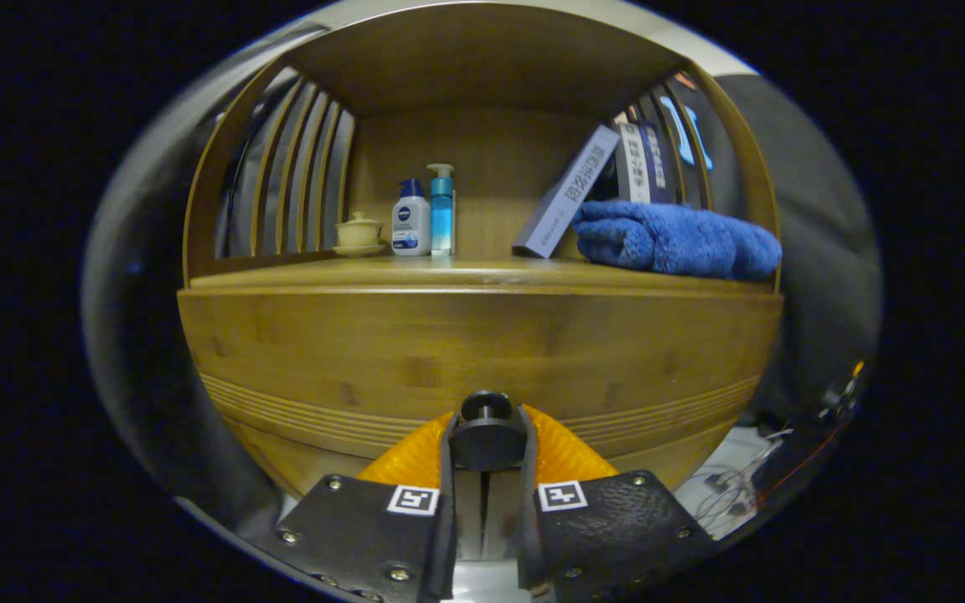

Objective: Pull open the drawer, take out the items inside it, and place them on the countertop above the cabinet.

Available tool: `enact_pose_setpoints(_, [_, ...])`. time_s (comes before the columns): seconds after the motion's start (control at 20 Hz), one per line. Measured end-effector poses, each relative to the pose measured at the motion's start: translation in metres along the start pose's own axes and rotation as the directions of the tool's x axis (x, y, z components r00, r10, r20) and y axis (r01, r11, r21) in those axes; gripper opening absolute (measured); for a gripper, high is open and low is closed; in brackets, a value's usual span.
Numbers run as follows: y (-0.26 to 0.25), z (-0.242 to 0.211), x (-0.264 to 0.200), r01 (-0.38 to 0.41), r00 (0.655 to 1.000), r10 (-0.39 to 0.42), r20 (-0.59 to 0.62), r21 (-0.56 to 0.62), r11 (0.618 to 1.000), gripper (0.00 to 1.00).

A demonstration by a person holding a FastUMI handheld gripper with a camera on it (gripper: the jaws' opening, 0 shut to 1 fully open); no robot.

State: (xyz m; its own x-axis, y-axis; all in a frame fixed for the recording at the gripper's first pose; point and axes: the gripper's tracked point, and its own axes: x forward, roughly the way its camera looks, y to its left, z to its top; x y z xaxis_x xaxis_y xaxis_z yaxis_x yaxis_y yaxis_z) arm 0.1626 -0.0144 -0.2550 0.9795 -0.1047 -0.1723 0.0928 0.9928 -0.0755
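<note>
The gripper (487, 444) is closed on the drawer (482, 352) knob (487, 408), the drawer front looks flush with the cabinet, so I judge pulling, emptying and placing items on the surface (466, 272) remain.

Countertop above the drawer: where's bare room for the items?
Gripper is shut on the drawer knob. Widest bare countertop: between the blue pump bottle and the leaning box, plus the front strip. Crowded: teacup and white bottle back left, blue towel right.
</note>
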Motion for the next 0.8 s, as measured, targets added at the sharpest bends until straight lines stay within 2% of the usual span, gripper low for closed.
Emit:
enact_pose_setpoints(0.25, [-0.002,-0.009,-0.041,-0.014,1.000,0.012,0.028,0.063,0.998,0.29])
enact_pose_setpoints(0.8, [-0.011,-0.038,-0.143,-0.030,0.999,0.029,0.040,0.033,0.999,0.29])
